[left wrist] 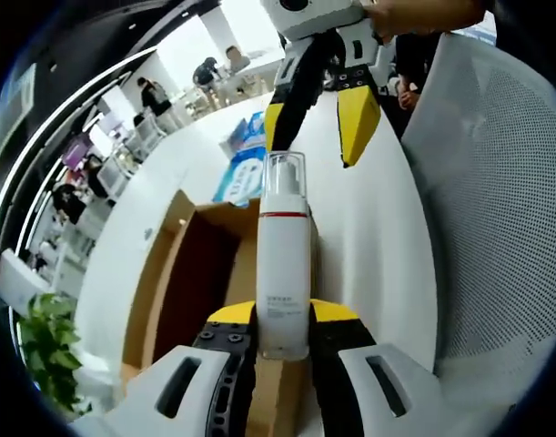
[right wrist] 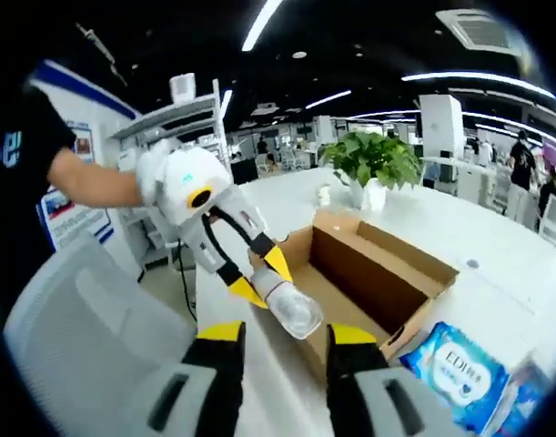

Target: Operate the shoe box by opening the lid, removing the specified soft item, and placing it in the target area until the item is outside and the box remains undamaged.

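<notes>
- The left gripper (left wrist: 284, 339) clamps its jaws on the base of a white pump bottle (left wrist: 284, 264), held above the open cardboard shoe box (left wrist: 191, 273).
- Beyond the box, the right gripper (left wrist: 323, 123) hangs with jaws apart, holding nothing.
- Blue tissue packs (right wrist: 459, 373) lie beside the box on the white table (right wrist: 505, 273).
- A potted plant (right wrist: 373, 164) stands past the box.

We've got a blue wipes pack (right wrist: 459, 373) lying on the white table (right wrist: 496, 273), a potted plant (right wrist: 373, 164) further back, a mesh office chair (left wrist: 496, 200) alongside, and people (left wrist: 155, 96) around distant desks.
</notes>
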A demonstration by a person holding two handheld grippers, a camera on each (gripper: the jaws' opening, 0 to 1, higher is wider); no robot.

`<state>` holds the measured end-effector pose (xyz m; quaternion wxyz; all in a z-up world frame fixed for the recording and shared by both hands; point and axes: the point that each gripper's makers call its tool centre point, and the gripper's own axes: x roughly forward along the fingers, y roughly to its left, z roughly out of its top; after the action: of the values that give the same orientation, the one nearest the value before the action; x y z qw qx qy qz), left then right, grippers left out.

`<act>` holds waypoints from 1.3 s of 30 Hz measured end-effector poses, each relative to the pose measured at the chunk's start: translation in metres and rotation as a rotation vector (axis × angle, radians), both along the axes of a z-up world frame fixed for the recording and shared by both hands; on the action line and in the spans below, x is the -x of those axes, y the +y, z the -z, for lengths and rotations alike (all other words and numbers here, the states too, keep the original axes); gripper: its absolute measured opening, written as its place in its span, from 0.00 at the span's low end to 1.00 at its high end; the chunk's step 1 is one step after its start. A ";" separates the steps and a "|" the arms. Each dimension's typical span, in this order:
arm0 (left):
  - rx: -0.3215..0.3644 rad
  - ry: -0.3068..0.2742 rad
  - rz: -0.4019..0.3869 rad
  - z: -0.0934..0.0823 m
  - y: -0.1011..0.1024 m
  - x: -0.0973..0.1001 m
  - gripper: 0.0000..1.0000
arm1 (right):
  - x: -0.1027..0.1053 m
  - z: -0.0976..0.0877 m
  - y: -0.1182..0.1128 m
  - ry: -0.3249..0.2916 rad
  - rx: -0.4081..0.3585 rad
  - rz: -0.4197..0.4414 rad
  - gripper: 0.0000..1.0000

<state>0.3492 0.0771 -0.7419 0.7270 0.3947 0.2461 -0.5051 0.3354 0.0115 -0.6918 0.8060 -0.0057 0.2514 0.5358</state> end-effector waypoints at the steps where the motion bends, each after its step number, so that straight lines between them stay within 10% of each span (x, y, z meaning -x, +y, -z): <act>1: -0.002 -0.013 0.009 -0.001 -0.002 -0.001 0.20 | -0.001 0.000 -0.001 0.059 -0.024 0.037 0.31; 16: 0.029 -0.153 0.042 -0.020 -0.016 -0.012 0.20 | -0.024 -0.014 -0.011 0.343 -0.314 0.277 0.17; 39: 0.010 -0.211 0.097 -0.015 -0.025 -0.017 0.21 | -0.016 -0.011 -0.017 0.436 -0.305 0.259 0.13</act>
<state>0.3666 0.0517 -0.7265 0.7255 0.4535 0.1461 -0.4966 0.3516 -0.0055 -0.6807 0.7862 0.2628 0.3337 0.4489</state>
